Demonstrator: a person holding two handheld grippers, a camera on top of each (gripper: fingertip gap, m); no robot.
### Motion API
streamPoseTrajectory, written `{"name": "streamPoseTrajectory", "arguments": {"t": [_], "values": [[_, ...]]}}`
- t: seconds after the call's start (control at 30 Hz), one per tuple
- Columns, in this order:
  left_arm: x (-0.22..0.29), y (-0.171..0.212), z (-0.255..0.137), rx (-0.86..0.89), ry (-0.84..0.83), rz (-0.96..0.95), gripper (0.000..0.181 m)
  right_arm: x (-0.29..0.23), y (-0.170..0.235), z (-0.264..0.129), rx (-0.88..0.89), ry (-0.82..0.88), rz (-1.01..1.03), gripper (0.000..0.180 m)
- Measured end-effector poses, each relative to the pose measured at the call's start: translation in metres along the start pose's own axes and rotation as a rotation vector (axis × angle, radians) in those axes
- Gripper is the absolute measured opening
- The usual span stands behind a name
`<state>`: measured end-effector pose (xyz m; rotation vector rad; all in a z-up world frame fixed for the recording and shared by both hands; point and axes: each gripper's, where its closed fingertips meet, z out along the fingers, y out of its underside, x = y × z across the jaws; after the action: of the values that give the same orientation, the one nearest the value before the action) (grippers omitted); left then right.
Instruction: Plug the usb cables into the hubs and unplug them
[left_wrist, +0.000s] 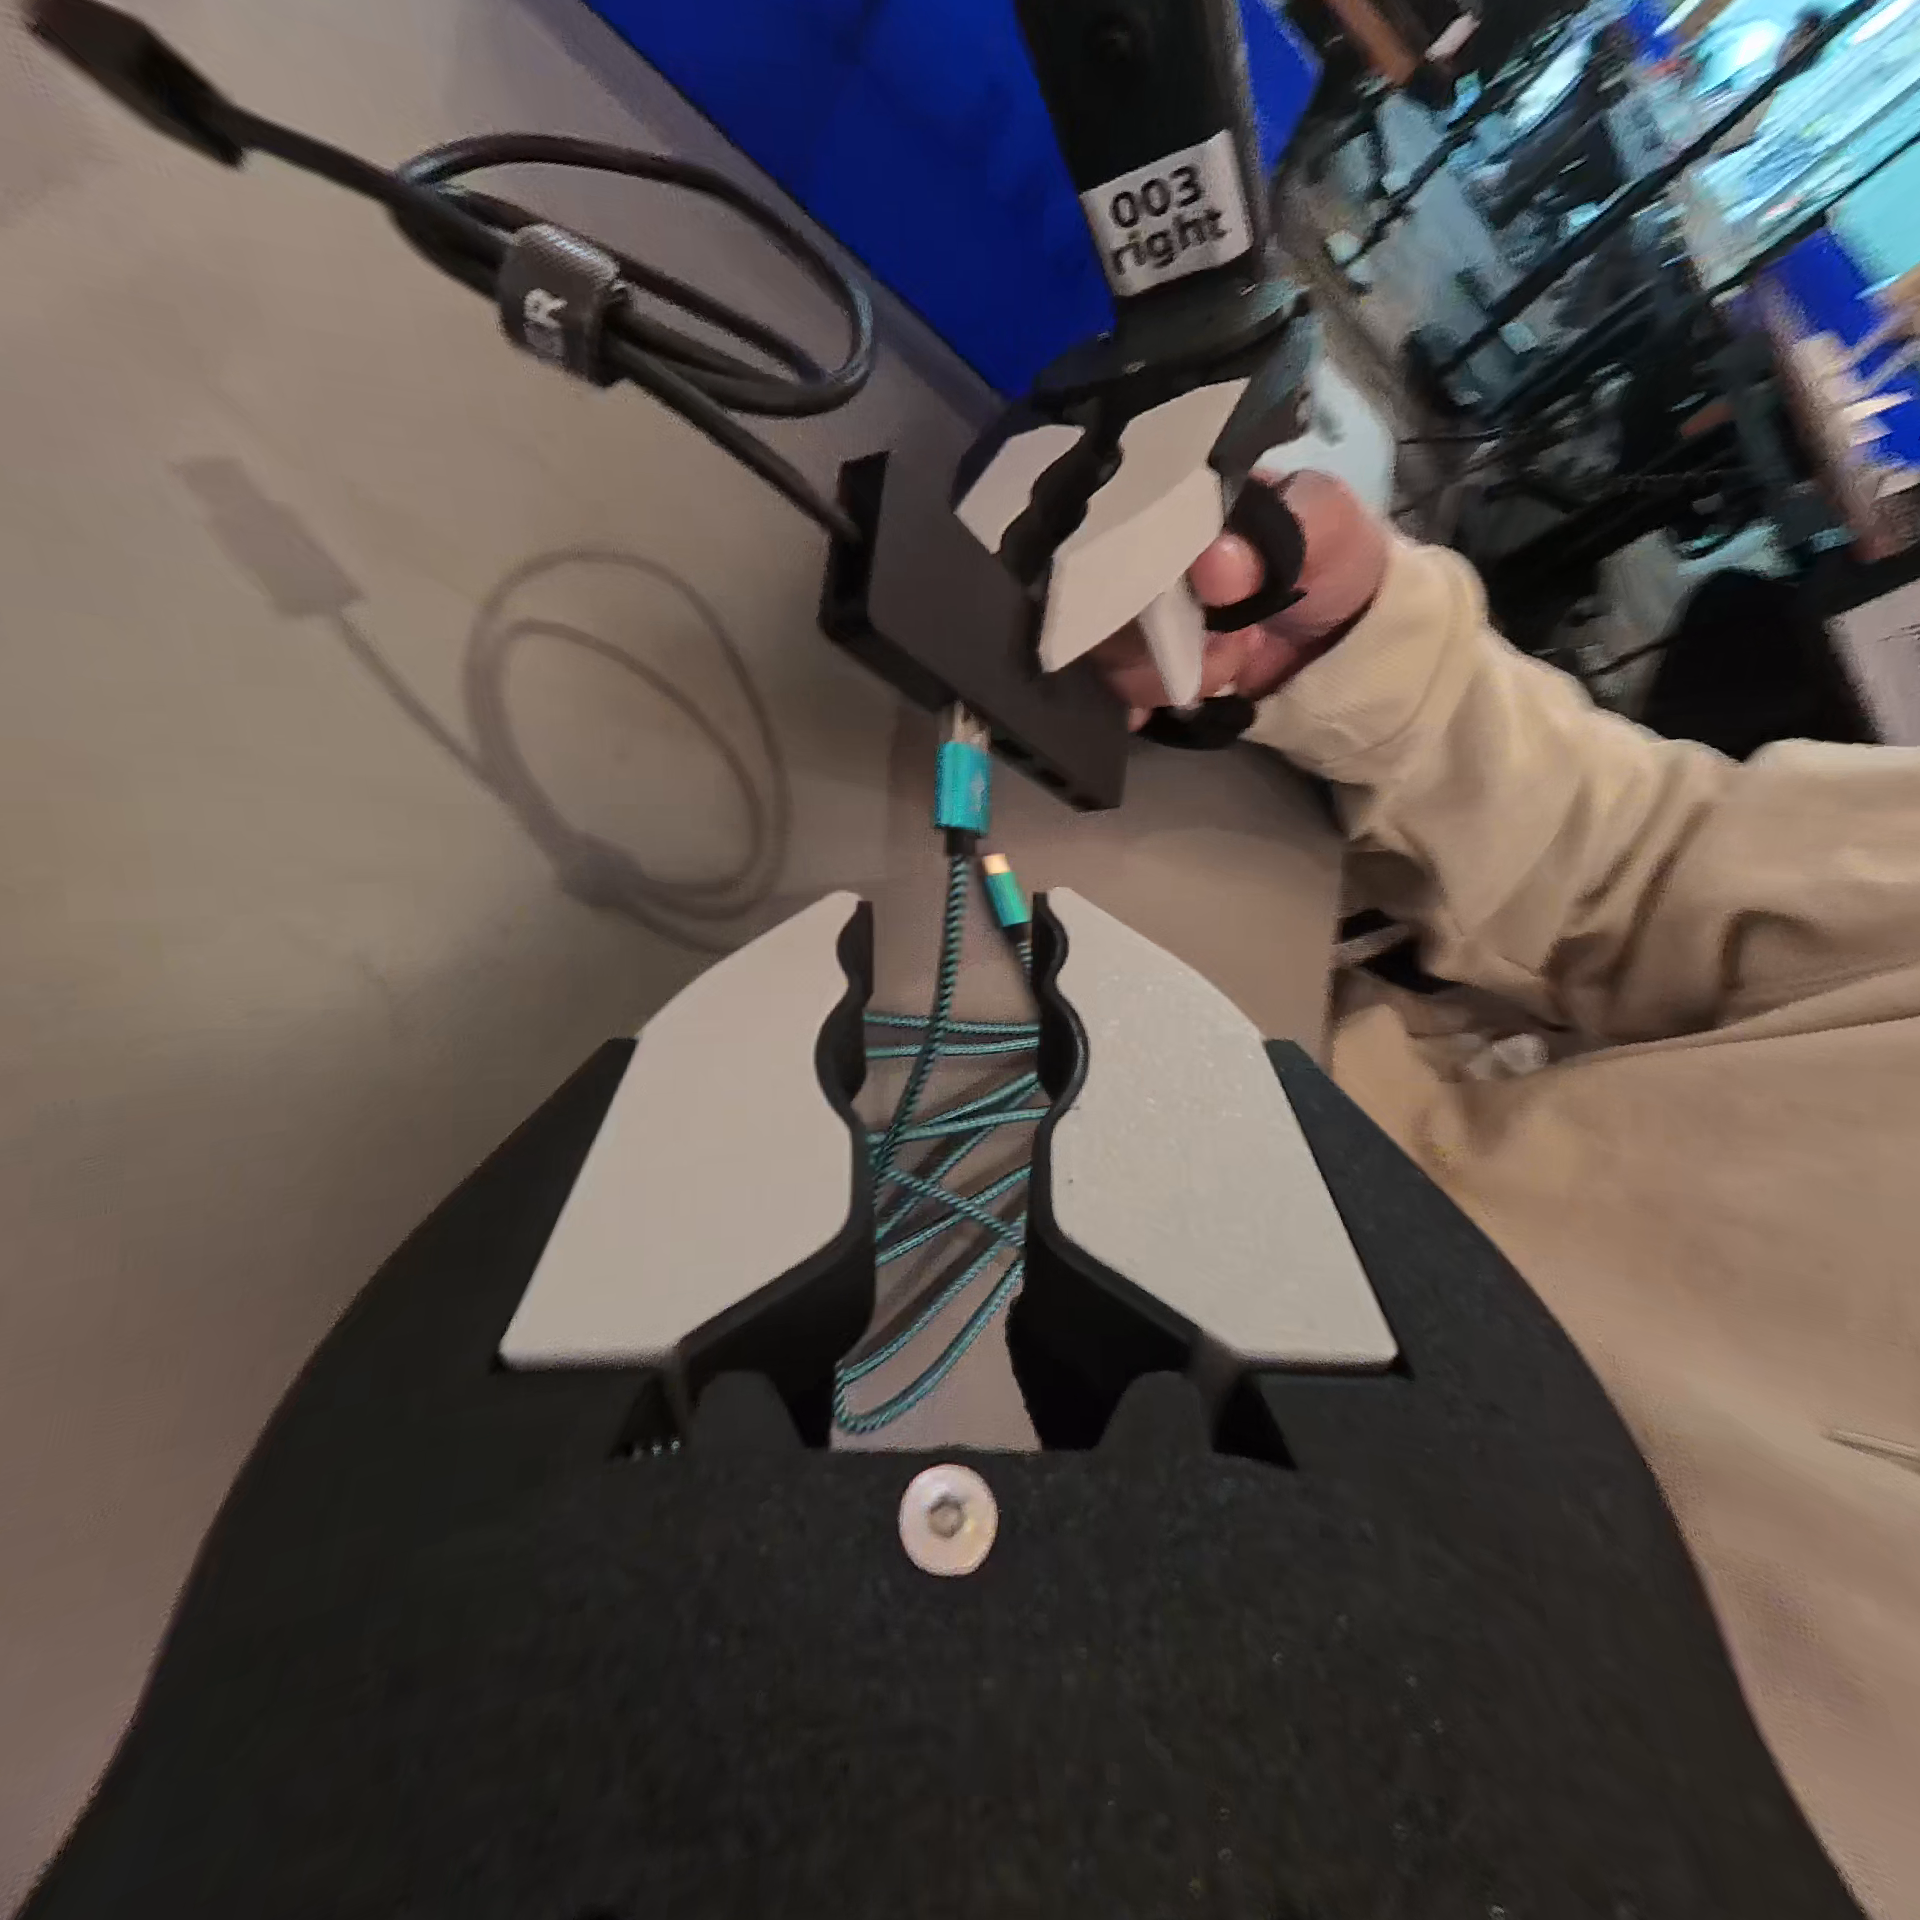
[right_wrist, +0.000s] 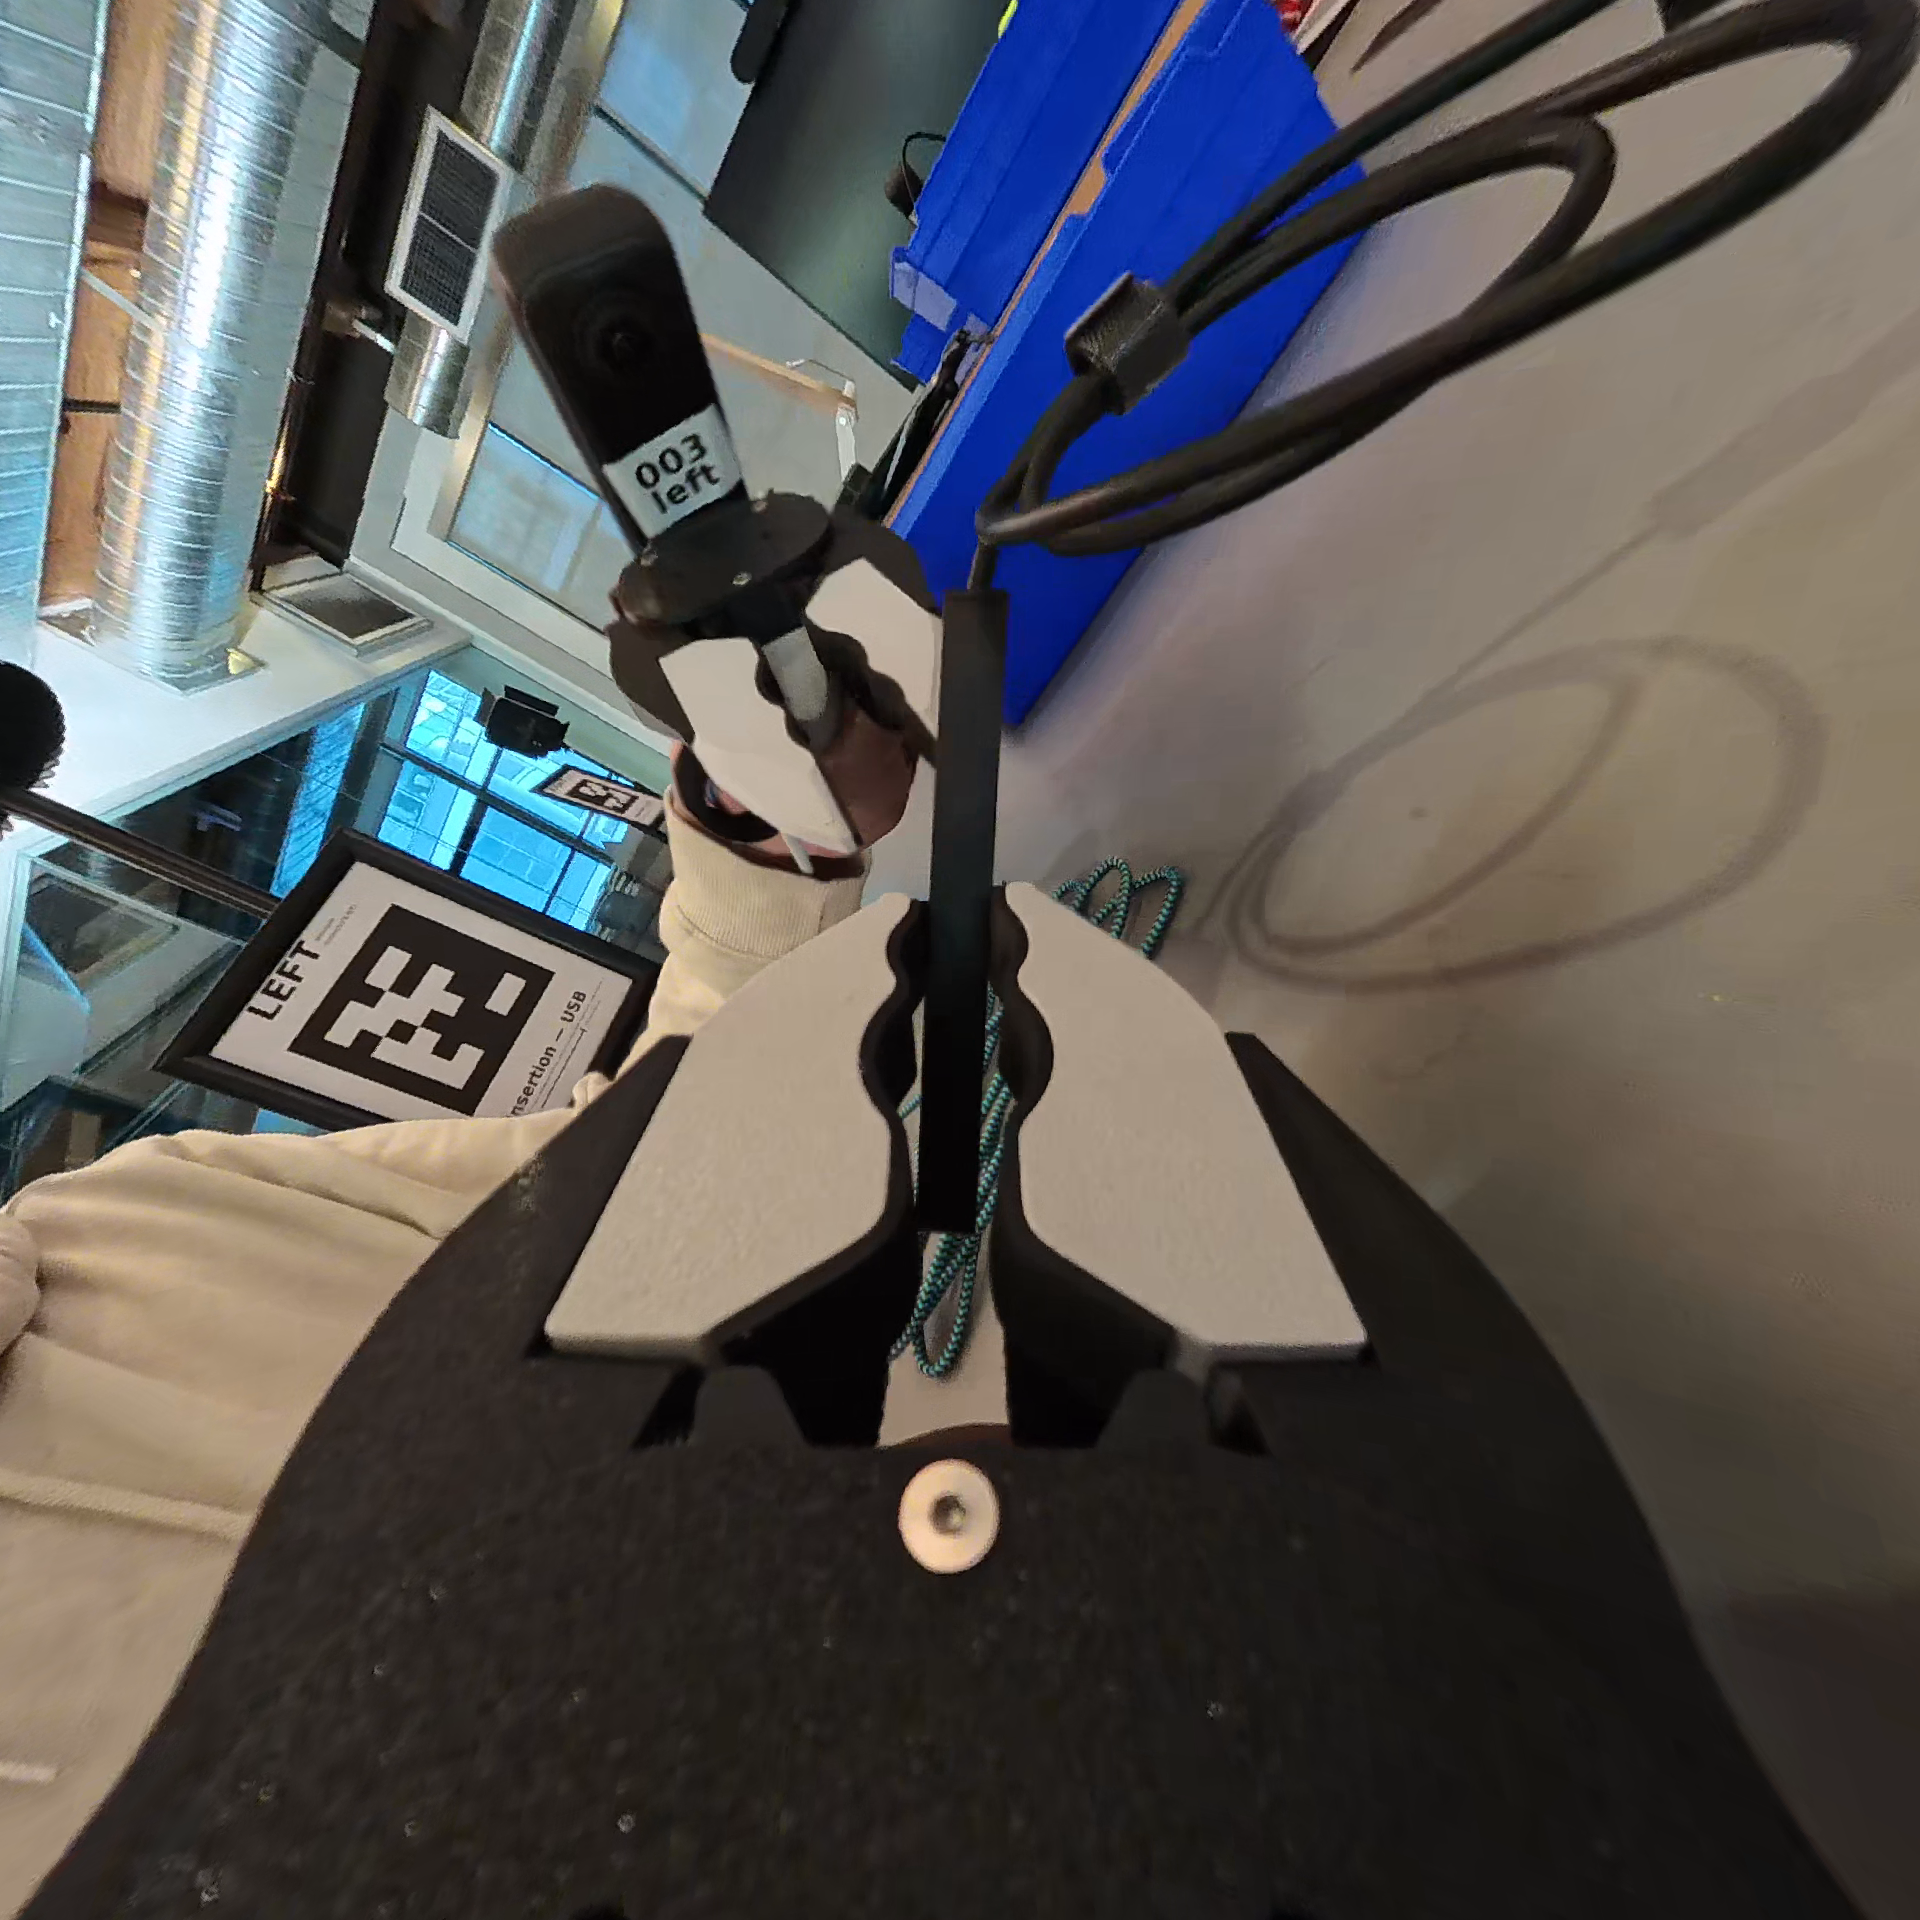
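My right gripper (right_wrist: 958, 909) is shut on a flat black hub (right_wrist: 961, 790), seen edge-on between its fingers. In the left wrist view the hub (left_wrist: 935, 613) is held above the table by the right gripper (left_wrist: 1029, 592). A teal USB plug (left_wrist: 961, 774) sits in a port on the hub's near edge. Its teal braided cable (left_wrist: 935, 1143) runs down between my left gripper's fingers in loose loops. My left gripper (left_wrist: 954, 914) is open, just short of the plug. A second small teal connector (left_wrist: 1003, 894) lies by the right fingertip. The left gripper (right_wrist: 883, 800) also shows beside the hub.
The hub's own black cable (left_wrist: 644, 343), coiled and strapped, hangs off its far end and casts a looped shadow on the beige table (left_wrist: 312, 935). A blue bin (right_wrist: 1122, 312) stands at the table's back. A framed marker card (right_wrist: 416, 1008) and a person's cream sleeve (left_wrist: 1558, 831) are close by. Across from one pair of fingers to the other is roughly 7 cm.
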<state>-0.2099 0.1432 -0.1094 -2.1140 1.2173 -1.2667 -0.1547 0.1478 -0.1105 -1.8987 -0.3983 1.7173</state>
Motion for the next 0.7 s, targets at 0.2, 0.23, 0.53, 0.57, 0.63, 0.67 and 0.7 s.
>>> {"name": "streamPoseTrajectory", "arguments": {"t": [0.2, 0.23, 0.53, 0.57, 0.63, 0.67, 0.7], "values": [[-0.001, 0.002, -0.001, 0.010, -0.316, 0.388, 0.032, -0.005, -0.010, -0.003, 0.074, -0.069, 0.072, 0.011], [-0.003, 0.002, -0.001, 0.003, -0.386, 0.455, 0.032, -0.007, -0.012, -0.003, 0.090, -0.081, 0.093, 0.011], [0.001, -0.015, -0.008, 0.070, -0.521, 0.643, 0.022, -0.031, -0.021, 0.000, 0.138, -0.174, 0.148, 0.011], [0.004, -0.015, -0.007, 0.079, -0.506, 0.653, 0.019, -0.033, -0.021, 0.000, 0.139, -0.181, 0.149, 0.011], [0.009, -0.016, -0.006, 0.106, -0.492, 0.688, 0.011, -0.035, -0.020, 0.002, 0.138, -0.193, 0.155, 0.011], [0.012, -0.017, -0.007, 0.127, -0.492, 0.712, 0.003, -0.034, -0.019, 0.004, 0.133, -0.186, 0.151, 0.011], [0.014, -0.019, -0.008, 0.141, -0.496, 0.733, 0.003, -0.034, -0.018, 0.004, 0.136, -0.186, 0.151, 0.011]]}}
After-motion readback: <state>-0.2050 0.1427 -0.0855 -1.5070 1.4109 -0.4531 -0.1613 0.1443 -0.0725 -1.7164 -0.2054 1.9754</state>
